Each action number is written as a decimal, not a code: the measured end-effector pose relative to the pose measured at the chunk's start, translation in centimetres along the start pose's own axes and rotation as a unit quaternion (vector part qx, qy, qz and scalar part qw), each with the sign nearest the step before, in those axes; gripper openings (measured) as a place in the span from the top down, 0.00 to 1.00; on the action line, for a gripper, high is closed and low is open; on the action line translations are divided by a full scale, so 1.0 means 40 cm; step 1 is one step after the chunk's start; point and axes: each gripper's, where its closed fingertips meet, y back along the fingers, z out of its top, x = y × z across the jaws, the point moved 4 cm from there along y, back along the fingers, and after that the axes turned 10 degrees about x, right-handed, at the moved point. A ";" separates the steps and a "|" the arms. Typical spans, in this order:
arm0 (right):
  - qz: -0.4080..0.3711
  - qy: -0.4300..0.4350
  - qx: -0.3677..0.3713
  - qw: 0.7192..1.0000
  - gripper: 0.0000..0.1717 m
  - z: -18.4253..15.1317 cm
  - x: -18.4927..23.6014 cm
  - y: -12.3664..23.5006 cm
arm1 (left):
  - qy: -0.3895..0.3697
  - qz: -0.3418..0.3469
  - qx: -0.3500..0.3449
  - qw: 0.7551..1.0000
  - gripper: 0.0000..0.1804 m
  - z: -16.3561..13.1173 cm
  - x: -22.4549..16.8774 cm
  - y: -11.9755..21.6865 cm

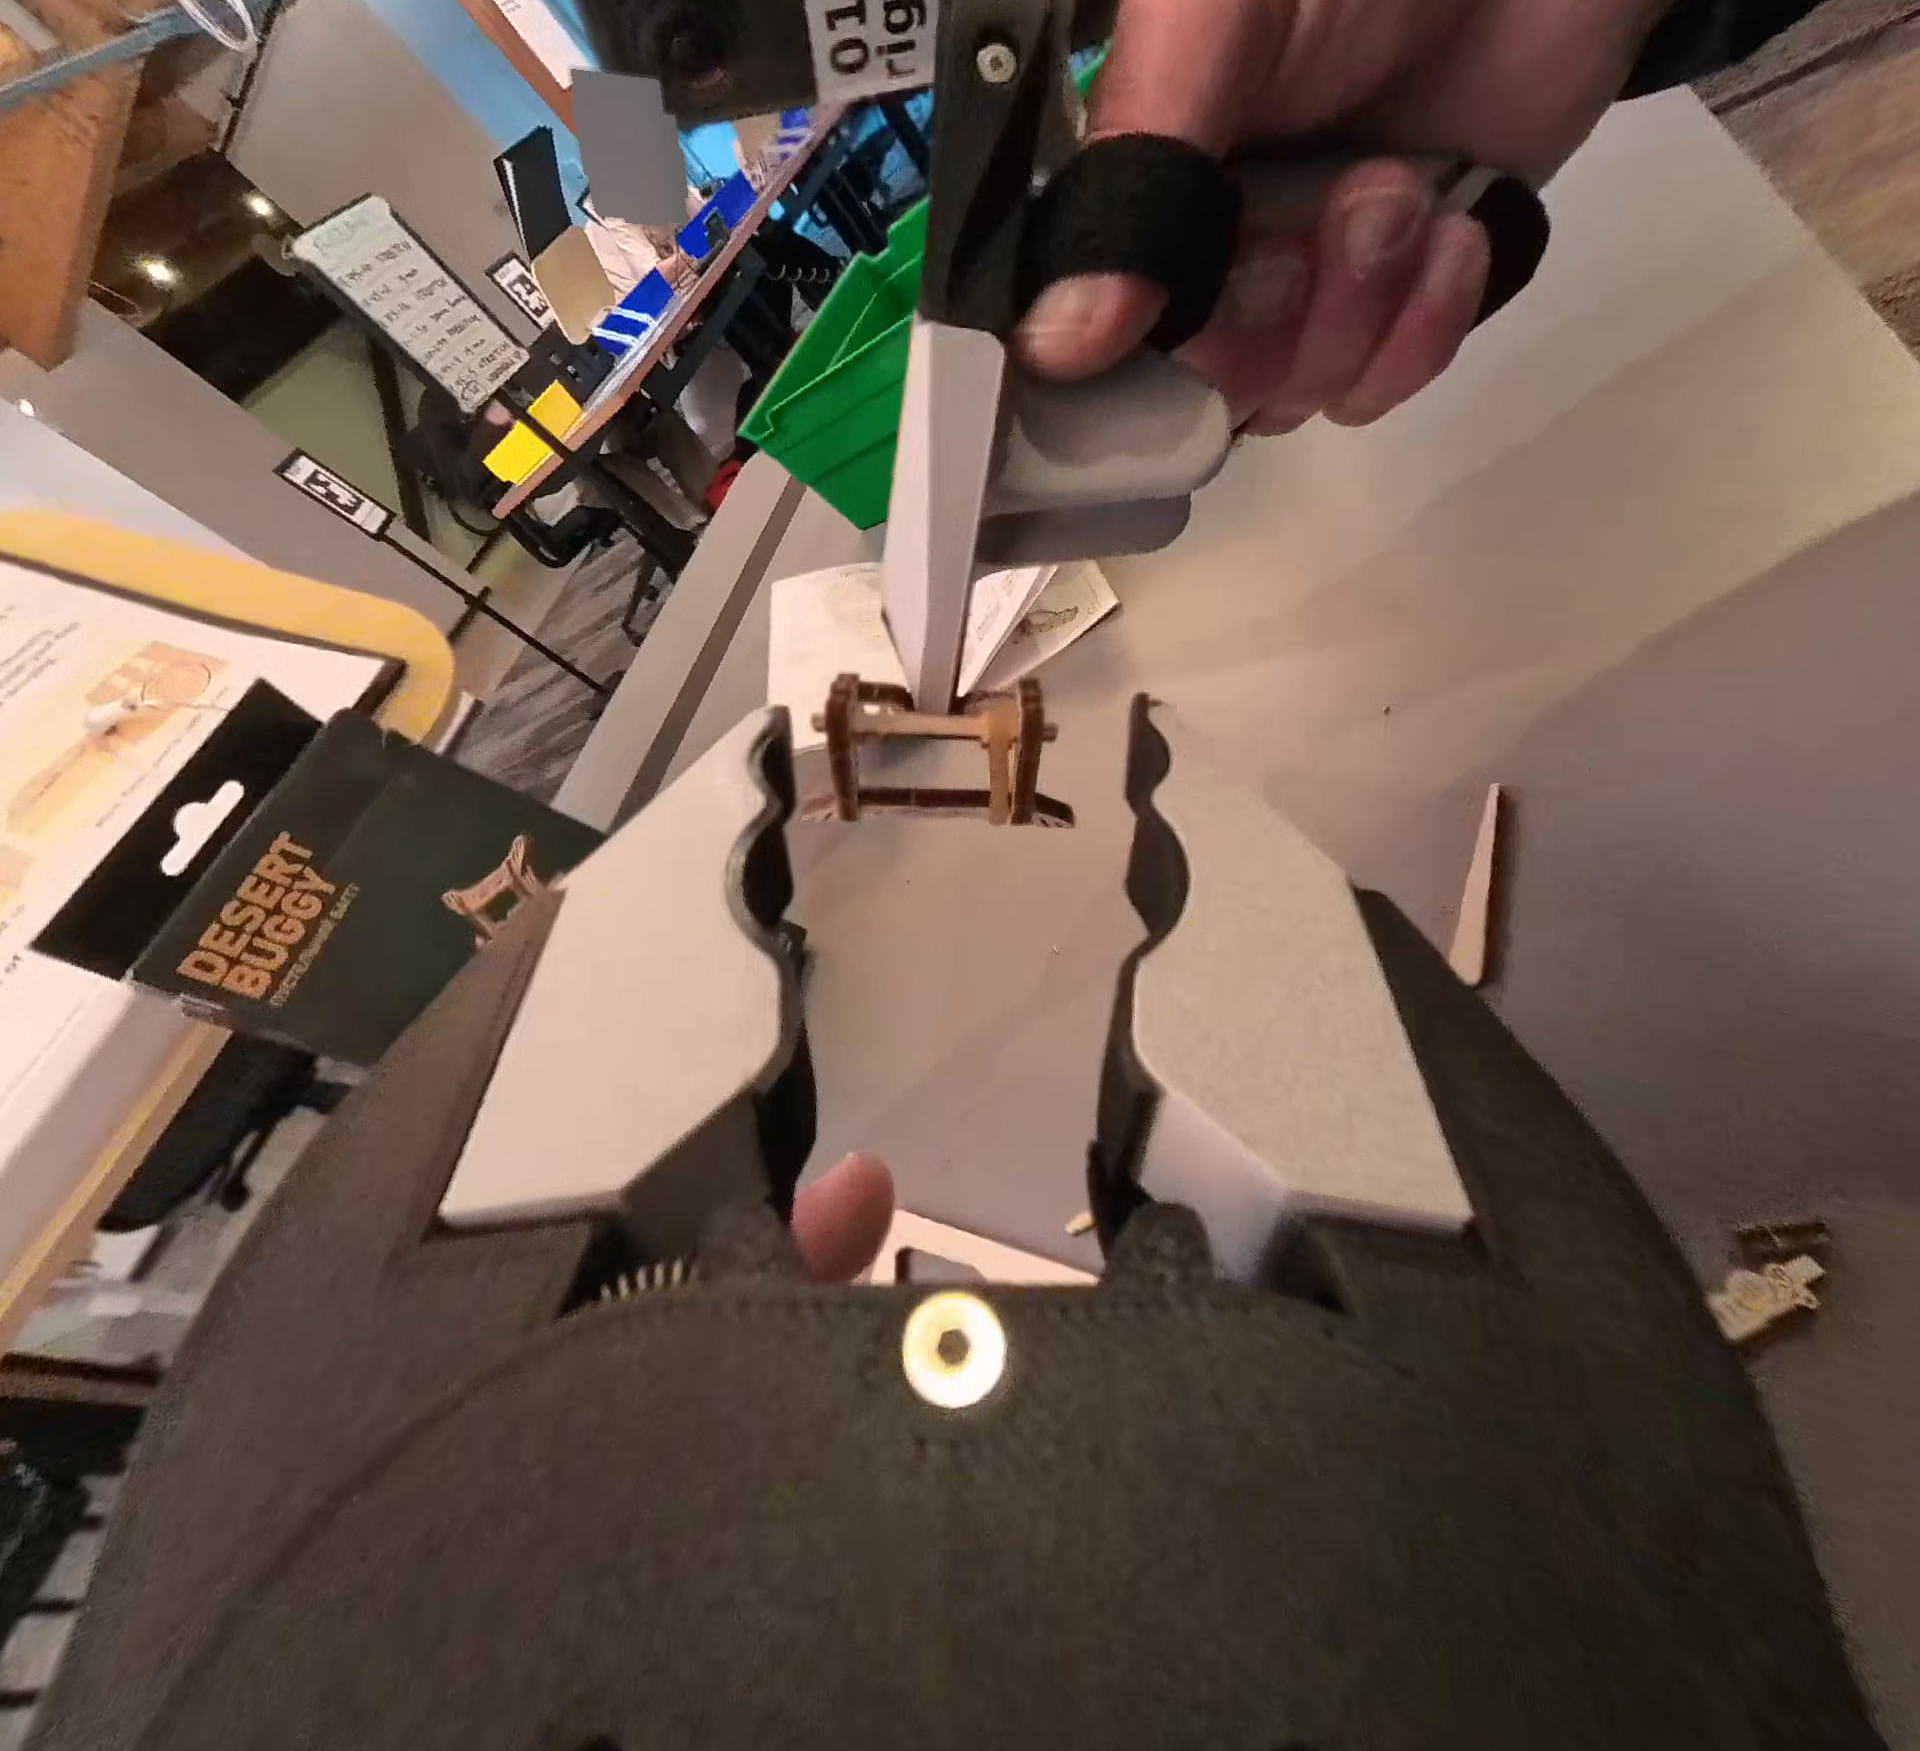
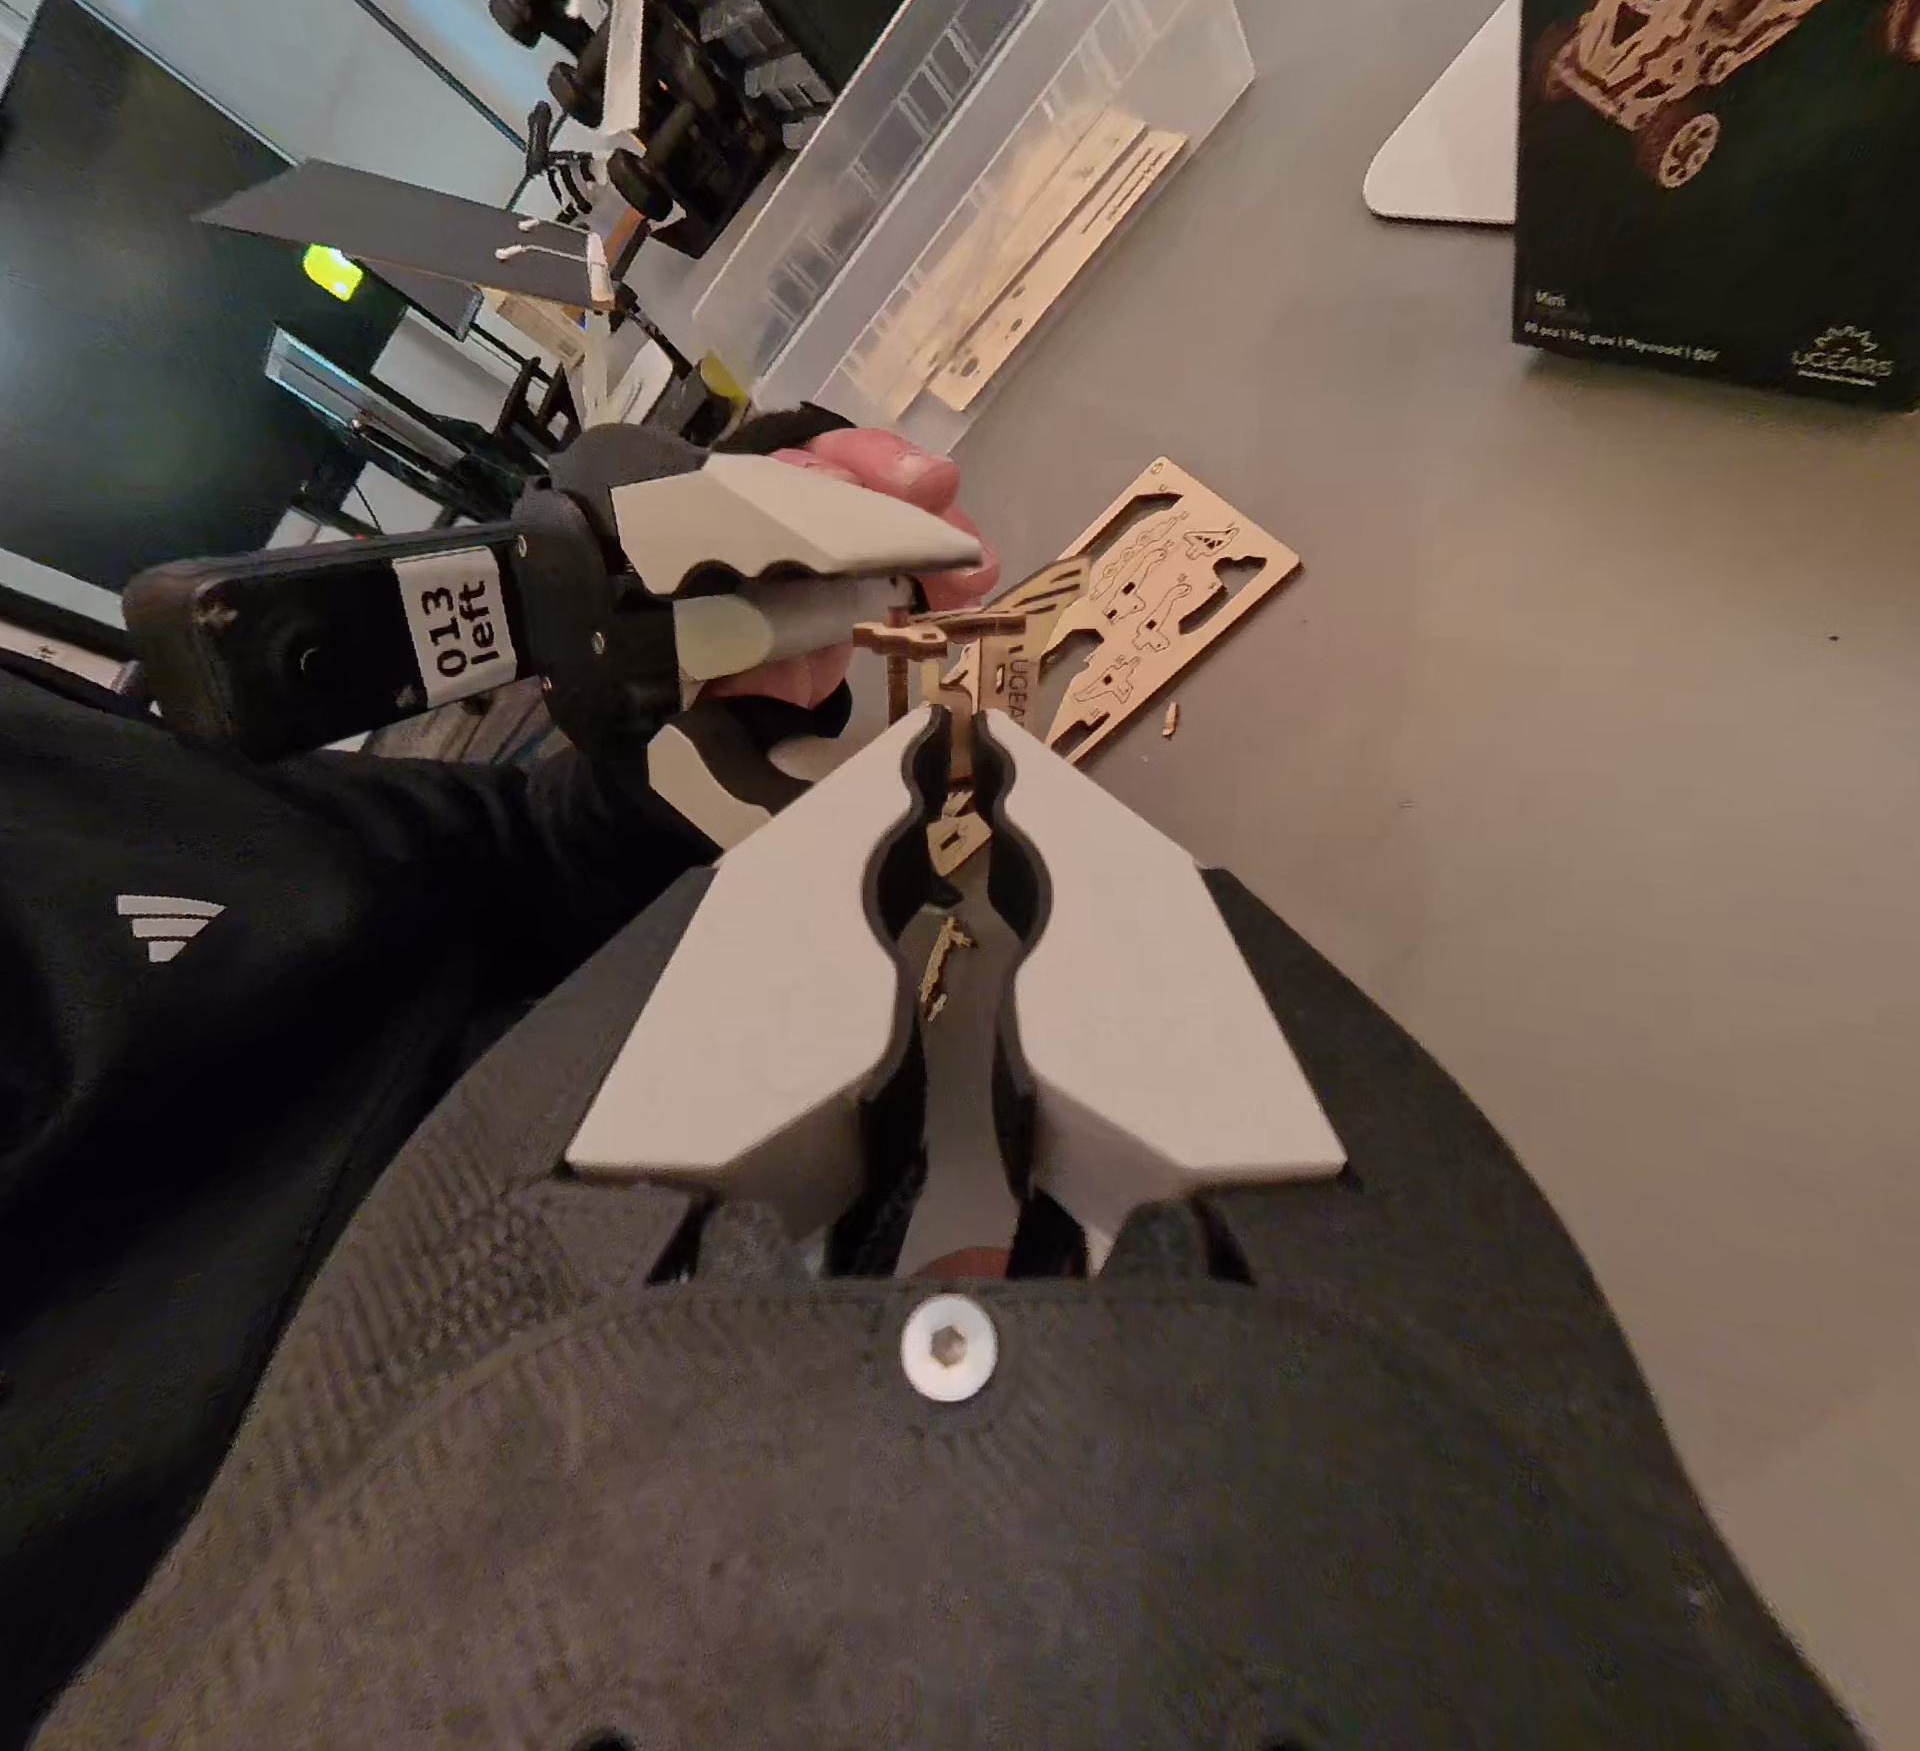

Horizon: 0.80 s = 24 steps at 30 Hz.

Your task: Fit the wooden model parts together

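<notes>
Wooden model point(image 1: 928, 754) was pinched at its top bar by the right gripper point(image 1: 932, 702), just above the grey surface point(image 1: 1455, 662). Near the model, the left gripper point(image 1: 961, 771) was spread wide, and nothing was pinched by it.

Grey fingers point(image 2: 1143, 953), blk sleeve point(image 2: 260, 922)

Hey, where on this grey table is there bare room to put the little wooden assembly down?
Free: grey table right of the punched wooden sheet, below the dark box. Crowded: around that sheet, the clear tray and both grippers.
</notes>
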 end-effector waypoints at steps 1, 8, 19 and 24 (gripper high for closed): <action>-0.002 0.002 0.002 1.000 0.99 -0.001 0.003 -0.001 | -0.005 0.005 -0.002 1.000 0.68 0.003 -0.001 0.000; 0.002 -0.005 -0.001 1.000 1.00 -0.004 0.007 -0.002 | -0.005 0.012 -0.006 1.000 0.76 0.003 0.006 0.008; 0.019 0.005 -0.042 0.999 0.88 0.021 0.016 0.021 | 0.076 -0.006 -0.059 0.995 0.76 0.006 0.040 0.030; 0.016 0.048 -0.047 0.998 0.89 0.023 0.036 0.045 | 0.186 -0.054 -0.141 0.971 0.76 0.021 0.079 0.062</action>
